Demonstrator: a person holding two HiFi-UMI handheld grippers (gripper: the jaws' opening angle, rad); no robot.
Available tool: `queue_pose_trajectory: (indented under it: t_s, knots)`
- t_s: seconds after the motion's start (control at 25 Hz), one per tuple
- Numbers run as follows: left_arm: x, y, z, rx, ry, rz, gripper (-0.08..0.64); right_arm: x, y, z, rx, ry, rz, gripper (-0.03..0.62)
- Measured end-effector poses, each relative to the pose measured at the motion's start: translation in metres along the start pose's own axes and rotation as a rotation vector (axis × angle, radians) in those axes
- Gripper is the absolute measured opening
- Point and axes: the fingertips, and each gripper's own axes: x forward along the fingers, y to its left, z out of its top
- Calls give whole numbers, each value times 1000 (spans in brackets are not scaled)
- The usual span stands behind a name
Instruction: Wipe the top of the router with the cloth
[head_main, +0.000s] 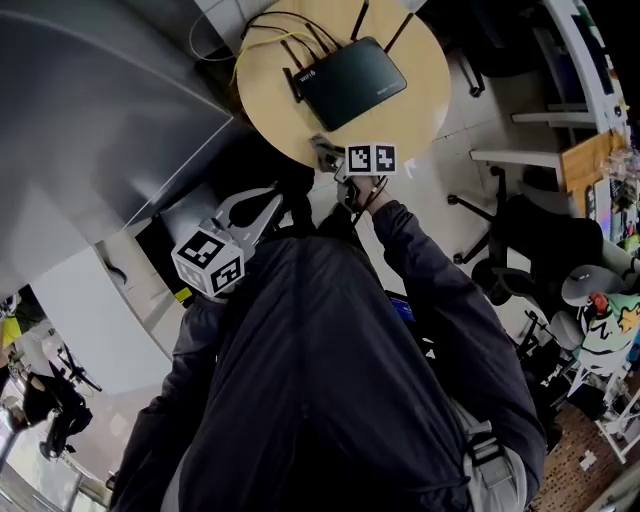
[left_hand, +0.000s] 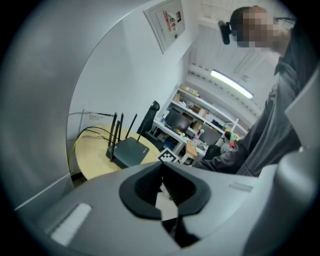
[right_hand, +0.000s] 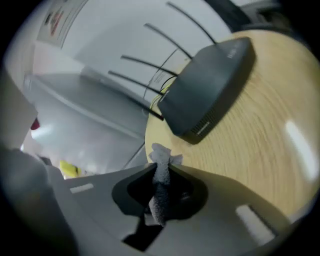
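Now right gripper (right_hand: 162, 165) clamped on cloth (right_hand: 159, 200) over table (head_main: 425, 105) edge; router (head_main: 352, 80) just ahead, apart, its print unreadable. Left gripper (left_hand: 161, 169) clenched empty, well back.

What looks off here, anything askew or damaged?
Nothing stands out. The router lies flat on the round table, antennas upright, cables trailing from its back. The cloth is pinched in the right gripper, short of the router.
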Motion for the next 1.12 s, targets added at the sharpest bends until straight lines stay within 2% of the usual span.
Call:
queue_pose_trajectory:
  t_s: [0.08, 0.12, 0.2, 0.32, 0.44, 0.64, 0.84, 1.12]
  knots:
    - [4, 0, 2, -5, -14, 0, 0, -7, -3, -9, -219, 130, -62, 31]
    - [6, 0, 4, -6, -20, 2, 0, -10, -6, -9, -285, 169, -86, 31]
    - [10, 0, 8, -6, -30, 9, 0, -15, -13, -2, -338, 205, -105, 31]
    - [20, 0, 13, -6, -36, 26, 0, -16, -24, 13, -353, 245, -96, 31]
    - [35, 2, 20, -13, -39, 56, 0, -14, -35, 25, -407, 307, -85, 31]
    - [78, 1, 33, -47, -43, 137, 0, -24, -54, 41, -458, 356, -7, 31]
    - [130, -11, 64, -75, -92, 213, 0, -54, -93, 82, -439, 377, 62, 31]
    - [190, -24, 85, -119, -114, 268, 0, -90, -163, 144, -405, 342, 38, 31]
